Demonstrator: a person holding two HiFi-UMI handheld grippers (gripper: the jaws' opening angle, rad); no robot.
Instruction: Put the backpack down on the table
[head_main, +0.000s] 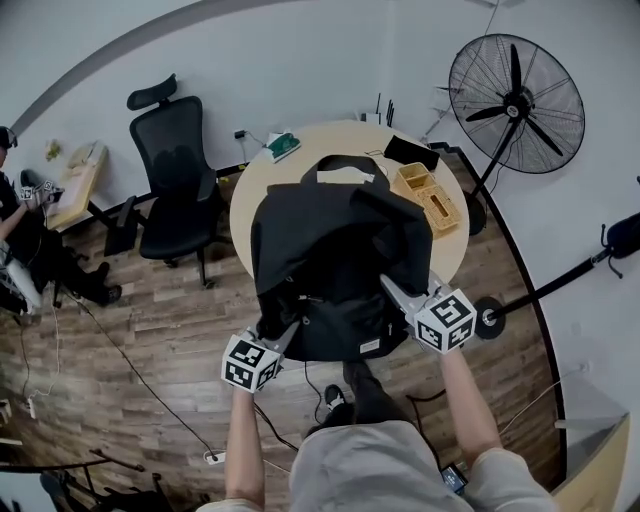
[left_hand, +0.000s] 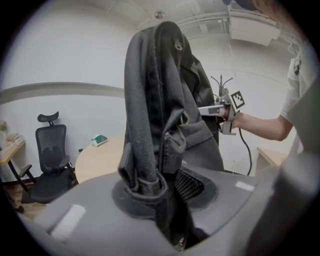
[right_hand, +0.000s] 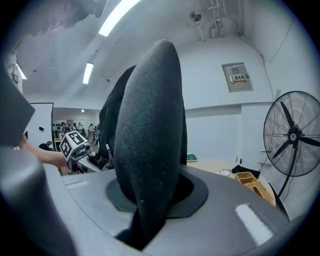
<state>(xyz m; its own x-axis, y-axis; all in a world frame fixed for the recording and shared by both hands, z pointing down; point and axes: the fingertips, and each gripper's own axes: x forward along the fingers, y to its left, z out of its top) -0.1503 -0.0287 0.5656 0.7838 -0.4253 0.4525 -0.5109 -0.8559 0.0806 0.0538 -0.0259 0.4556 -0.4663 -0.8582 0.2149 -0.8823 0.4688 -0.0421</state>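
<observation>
The black backpack (head_main: 330, 270) sits in the centre of the head view, held up over the near edge of the round table (head_main: 262, 195); whether it touches the tabletop I cannot tell. The left gripper (head_main: 288, 328) is clamped on a folded strap of it at lower left; the right gripper (head_main: 392, 287) is clamped on its padded mesh strap (right_hand: 150, 125) at lower right.

Grey left tool (head_main: 284, 328) and right tool (head_main: 392, 287) bear black-and-white marker cubes (head_main: 250, 362).
</observation>
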